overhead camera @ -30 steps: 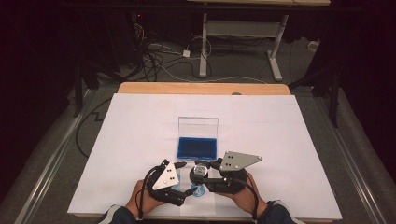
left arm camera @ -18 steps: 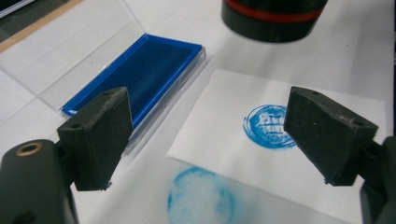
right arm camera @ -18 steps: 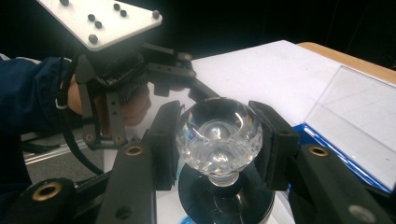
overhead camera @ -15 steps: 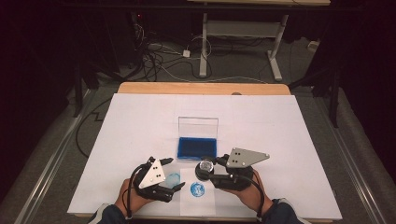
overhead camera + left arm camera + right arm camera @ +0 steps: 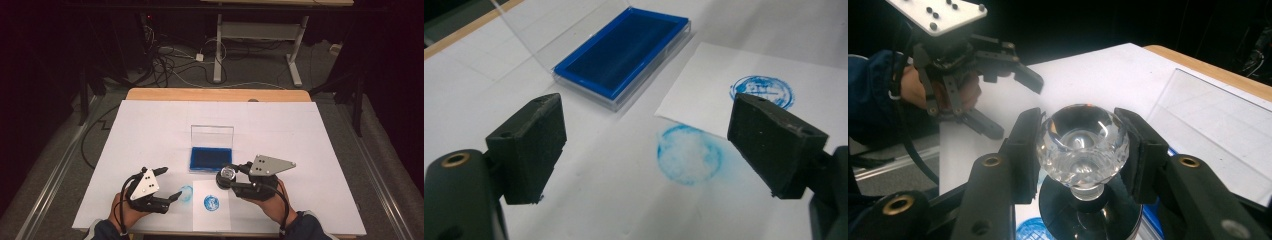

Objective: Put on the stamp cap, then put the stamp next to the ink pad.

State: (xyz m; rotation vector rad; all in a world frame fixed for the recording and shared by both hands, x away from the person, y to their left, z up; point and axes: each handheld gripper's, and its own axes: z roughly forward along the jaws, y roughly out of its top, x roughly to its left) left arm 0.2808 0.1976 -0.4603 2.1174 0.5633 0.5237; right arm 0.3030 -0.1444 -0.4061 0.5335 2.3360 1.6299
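A blue ink pad (image 5: 209, 158) with its clear lid (image 5: 212, 135) raised upright stands mid-table, blocking passage there. The white table (image 5: 150, 125) lies open toward its far edge, both far corners and both sides.

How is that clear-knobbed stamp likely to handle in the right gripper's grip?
The stamp looks rigid; its faceted, glassy knob may be slippery against the right gripper pads. Its narrow neck above a wide round base suggests it could pivot if squeezed off-centre, and would stand stably when set down.

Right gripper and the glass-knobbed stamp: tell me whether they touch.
Touching. In the right gripper view, the right gripper has both black pads pressed flat against the sides of the stamp's clear knob, with no gap on either side.
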